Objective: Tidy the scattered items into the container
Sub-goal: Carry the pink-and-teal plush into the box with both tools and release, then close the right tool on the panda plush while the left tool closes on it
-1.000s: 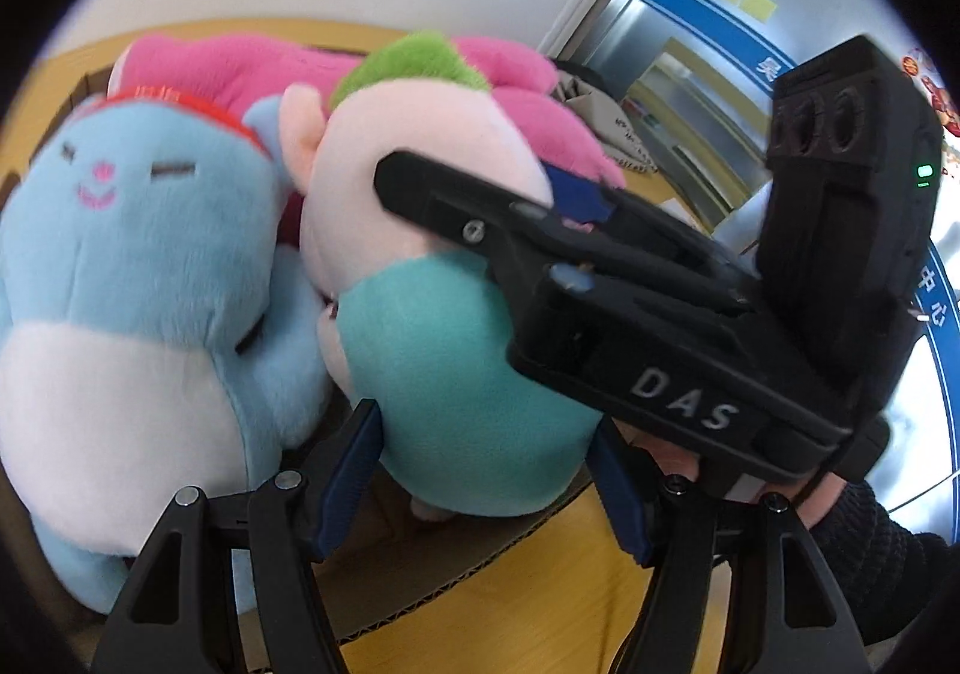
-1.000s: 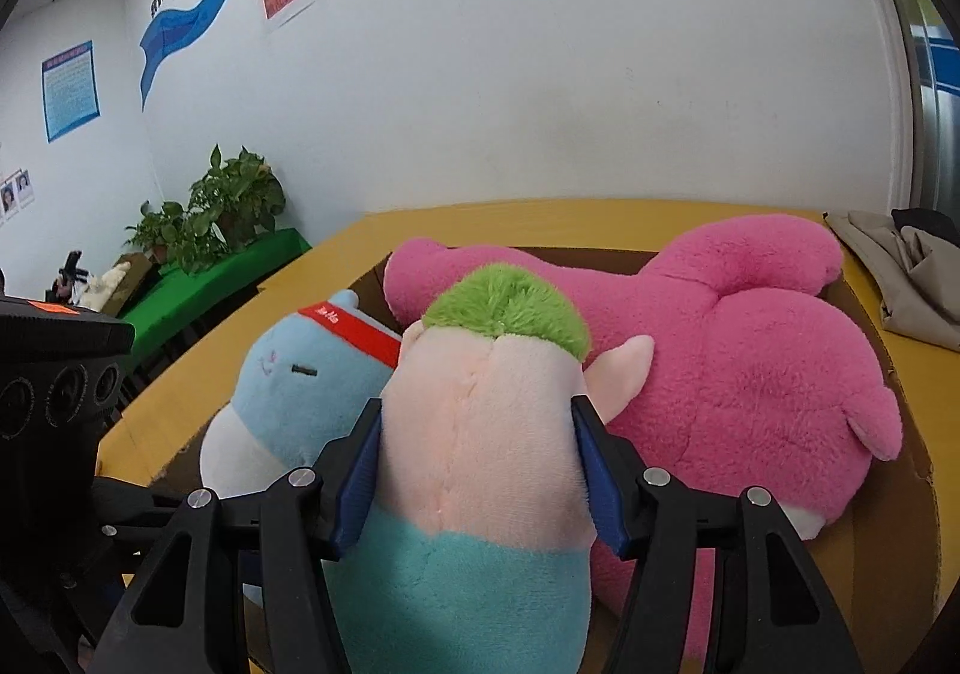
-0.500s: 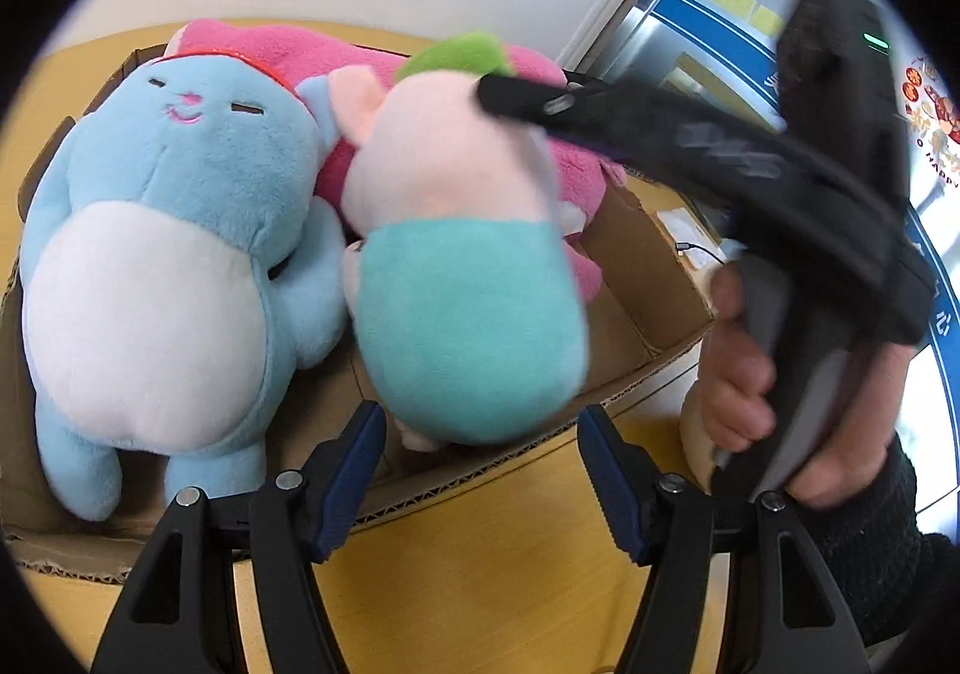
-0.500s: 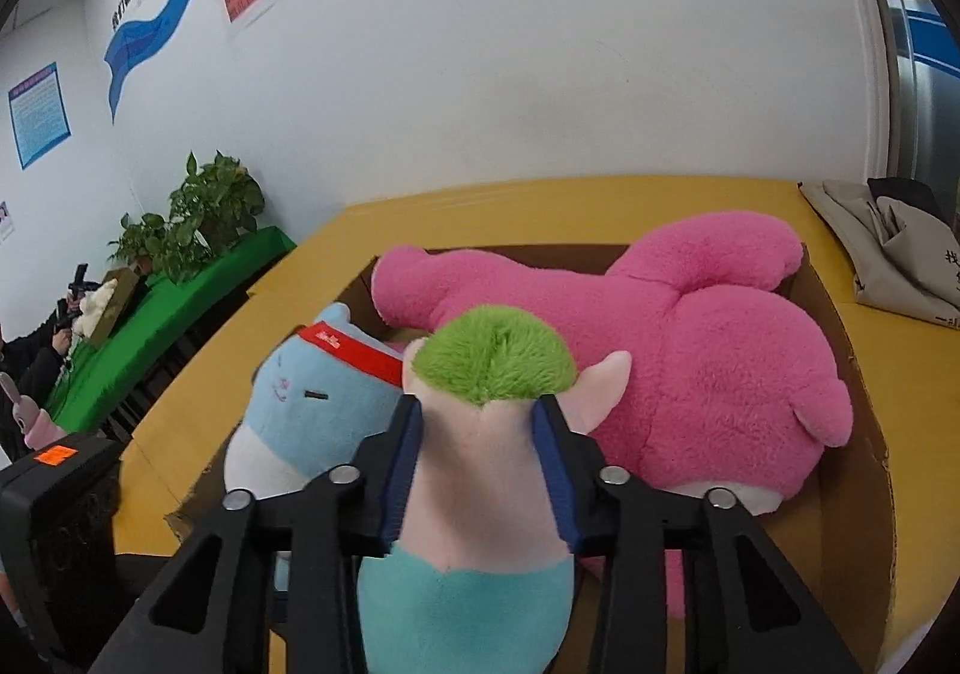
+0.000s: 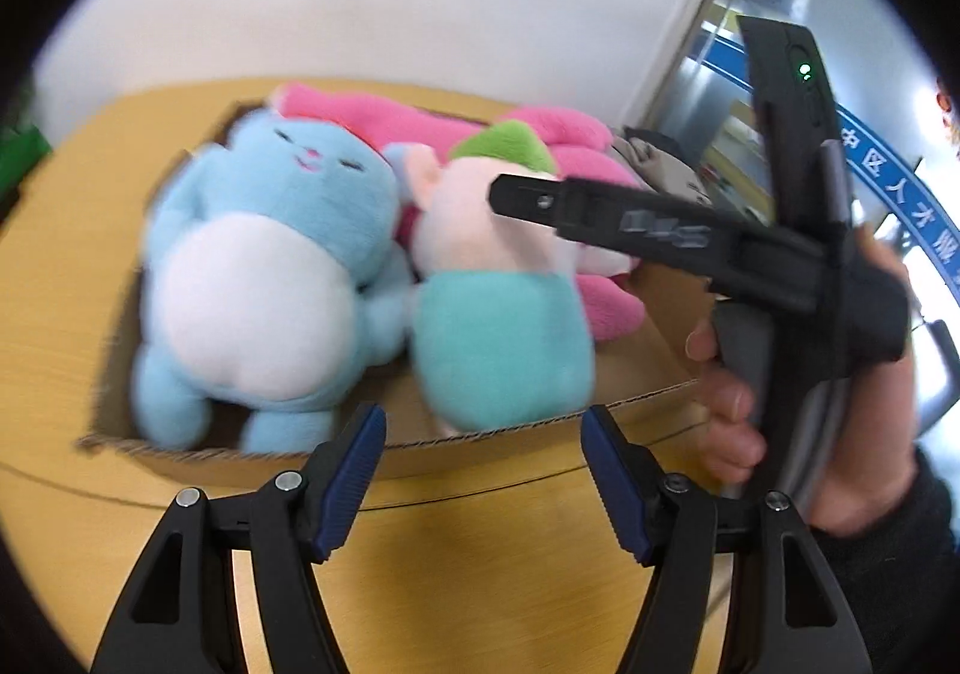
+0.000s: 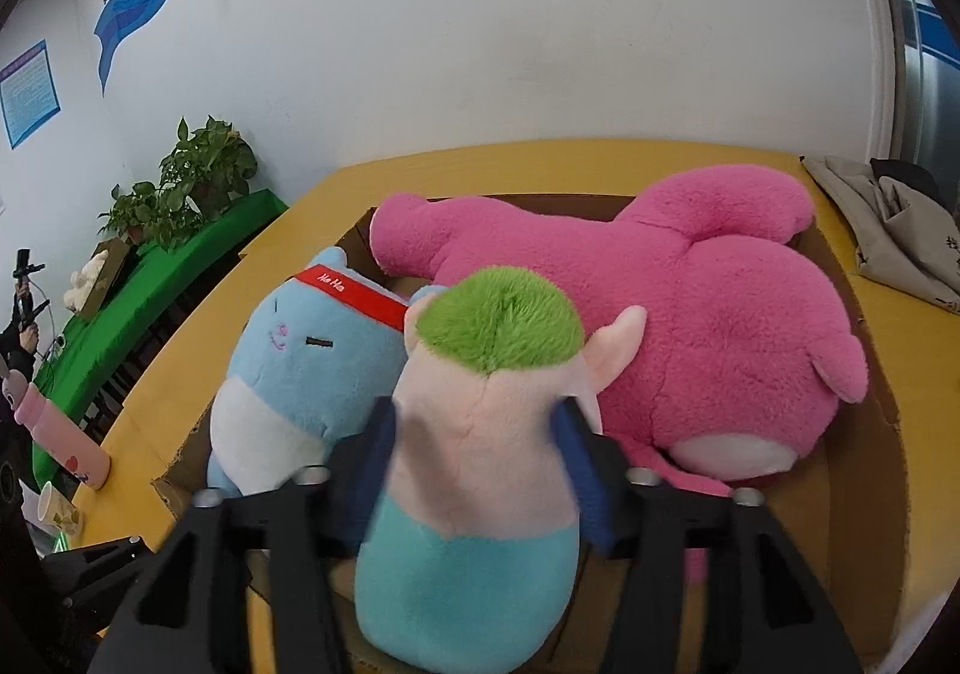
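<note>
Three plush toys lie in one cardboard box [image 6: 864, 326] that stands on the yellow surface [image 5: 468, 572]: one blue toy [image 6: 312, 368] with a red headband, one large pink toy [image 6: 708, 338], and one green-haired toy [image 6: 480, 452] with a pale pink head and a teal body. The green-haired toy sits at the box's near edge, between the blue toy and the pink one and touching both. Its long axis runs from the near edge toward the far wall of the box, green hair at the far end, teal body nearest the cameras. The blue toy lies alongside it on its back, head toward the far wall; the pink toy stretches along the far wall.

There are two tools. The right tool [image 6: 474, 452] straddles the green-haired toy's head, and its jaws are opening, the blurred blue pads standing just off the plush on either side. The left tool [image 5: 480, 470] hangs outside the box over the bare surface, its jaws moderately wide with nothing between them.

Only the left view shows the right tool from the side, with the person's hand [image 5: 738, 392] around its grip. Only the right view shows the headband, a pink bottle [image 6: 60, 434] and a paper cup [image 6: 57, 506] at the surface's left edge, a beige cloth [image 6: 888, 230] near its far right corner, and potted plants [image 6: 186, 188] on a green bench beyond.
</note>
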